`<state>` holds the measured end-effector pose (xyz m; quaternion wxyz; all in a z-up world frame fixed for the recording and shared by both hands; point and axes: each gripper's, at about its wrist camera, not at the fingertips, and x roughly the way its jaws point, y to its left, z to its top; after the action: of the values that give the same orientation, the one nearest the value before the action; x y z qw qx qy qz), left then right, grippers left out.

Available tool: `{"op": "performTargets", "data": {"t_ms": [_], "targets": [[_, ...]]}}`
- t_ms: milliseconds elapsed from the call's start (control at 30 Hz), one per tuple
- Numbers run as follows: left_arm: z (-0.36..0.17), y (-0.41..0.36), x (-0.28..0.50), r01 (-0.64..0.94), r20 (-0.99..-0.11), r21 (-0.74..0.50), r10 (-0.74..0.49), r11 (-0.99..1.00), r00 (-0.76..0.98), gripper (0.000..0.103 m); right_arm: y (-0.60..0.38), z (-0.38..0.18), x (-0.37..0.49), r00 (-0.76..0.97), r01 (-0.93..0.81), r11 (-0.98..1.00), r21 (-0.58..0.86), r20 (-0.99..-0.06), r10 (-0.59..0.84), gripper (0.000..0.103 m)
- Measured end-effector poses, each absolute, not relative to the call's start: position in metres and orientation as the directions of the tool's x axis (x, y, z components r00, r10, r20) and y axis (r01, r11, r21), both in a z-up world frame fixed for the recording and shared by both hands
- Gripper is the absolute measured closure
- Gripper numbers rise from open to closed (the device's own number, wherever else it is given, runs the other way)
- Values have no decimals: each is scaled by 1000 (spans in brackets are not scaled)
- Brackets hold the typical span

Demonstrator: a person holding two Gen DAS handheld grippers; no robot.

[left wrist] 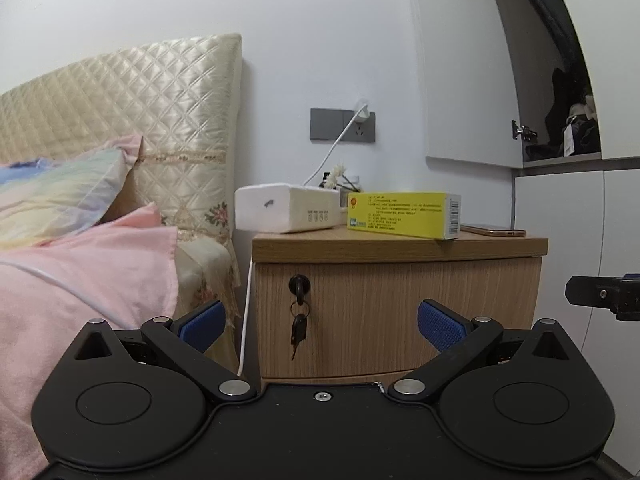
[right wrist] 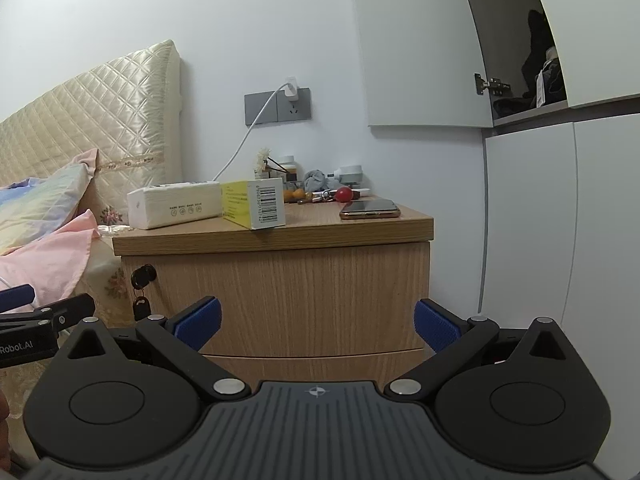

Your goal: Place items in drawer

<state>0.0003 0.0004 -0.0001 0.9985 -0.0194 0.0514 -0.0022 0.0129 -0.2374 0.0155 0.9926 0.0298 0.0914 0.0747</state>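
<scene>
A wooden nightstand (left wrist: 400,248) (right wrist: 280,236) stands beside the bed, its top drawer (left wrist: 400,312) (right wrist: 288,292) closed, with a key (left wrist: 299,284) (right wrist: 143,276) in the lock and a second key hanging below. On top lie a yellow box (left wrist: 404,214) (right wrist: 256,202), a white tissue pack (left wrist: 286,208) (right wrist: 174,204) and a phone (left wrist: 494,231) (right wrist: 370,209). My left gripper (left wrist: 322,326) is open in front of the drawer, holding nothing. My right gripper (right wrist: 318,320) is open too, level with the drawer front. The left gripper (right wrist: 28,312) shows at the right view's left edge.
A bed with a quilted headboard (left wrist: 152,120) and pink bedding (left wrist: 80,272) lies to the left. A white cable (left wrist: 246,320) hangs from the wall socket (left wrist: 343,125). Small clutter (right wrist: 320,188) sits at the nightstand's back. White wardrobe doors (right wrist: 560,220) stand to the right.
</scene>
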Motion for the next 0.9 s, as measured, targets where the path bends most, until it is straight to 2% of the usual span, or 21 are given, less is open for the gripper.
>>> {"op": "performTargets", "data": {"t_ms": [167, 267, 900], "targets": [[2, 5, 6, 4, -119, -10, -5, 1000, 993, 1, -240, 14, 16, 974, -150, 987, 61, -164, 158, 0], [3, 0, -3, 11, -79, 14, -10, 1000, 997, 1, -236, 15, 9, 976, -149, 987, 51, -150, 155, 0], [-2, -2, -2, -2, -75, 5, 2, 1000, 997, 1, -239, 17, 6, 978, -143, 988, 50, -145, 149, 0]]}}
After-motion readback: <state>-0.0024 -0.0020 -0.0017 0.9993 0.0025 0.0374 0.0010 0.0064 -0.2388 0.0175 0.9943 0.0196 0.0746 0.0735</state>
